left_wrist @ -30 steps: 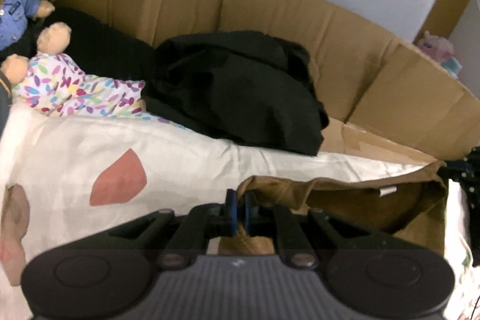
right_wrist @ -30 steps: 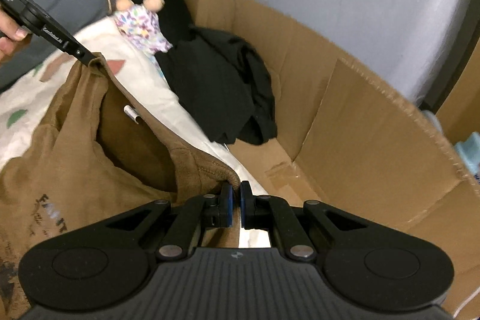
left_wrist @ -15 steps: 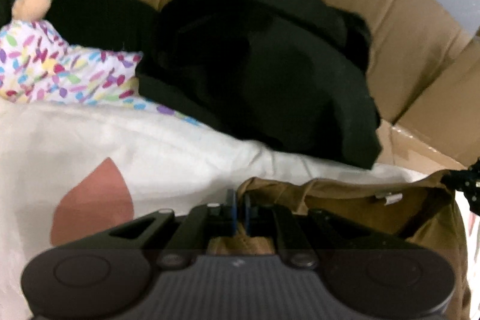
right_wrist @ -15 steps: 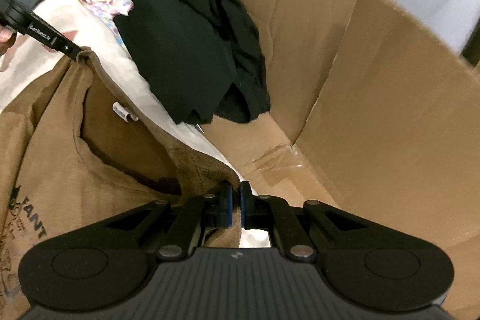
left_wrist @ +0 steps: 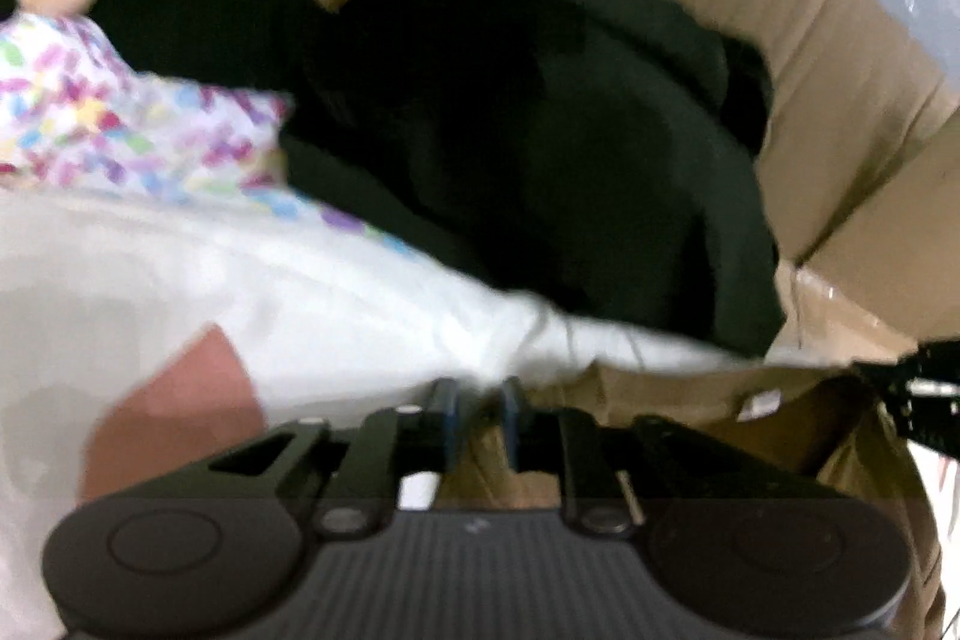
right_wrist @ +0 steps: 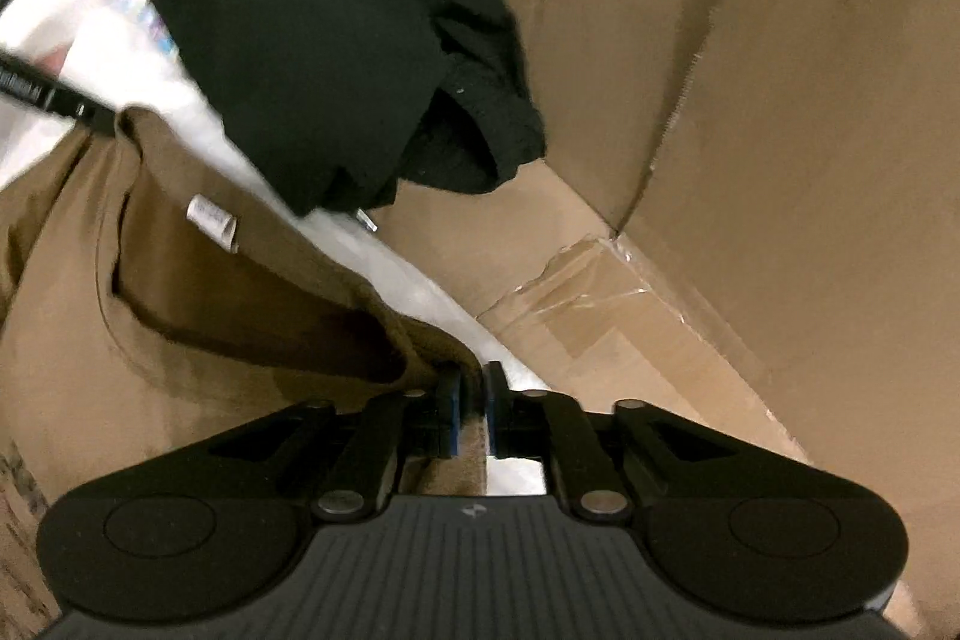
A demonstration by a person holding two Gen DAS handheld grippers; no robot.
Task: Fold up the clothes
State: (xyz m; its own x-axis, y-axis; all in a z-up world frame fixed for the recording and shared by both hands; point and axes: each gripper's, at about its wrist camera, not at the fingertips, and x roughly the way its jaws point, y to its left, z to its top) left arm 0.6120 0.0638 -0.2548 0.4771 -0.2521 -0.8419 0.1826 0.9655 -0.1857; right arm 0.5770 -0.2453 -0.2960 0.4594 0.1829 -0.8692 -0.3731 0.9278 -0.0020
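On the bed, against the cardboard point(right_wrist: 780, 130), the shirt point(right_wrist: 120, 328) is laid; both grippers' jaws have just been opening, cloth between them. Snagged fabric could be dragged askew on withdrawal.

White sheet point(left_wrist: 336, 292) with reddish patch carries brown shirt point(right_wrist: 120, 340), spread flat; black garment point(left_wrist: 540, 172) heaped at far edge; floral cloth point(left_wrist: 120, 130) beside it. Cardboard point(right_wrist: 750, 130) walls behind.
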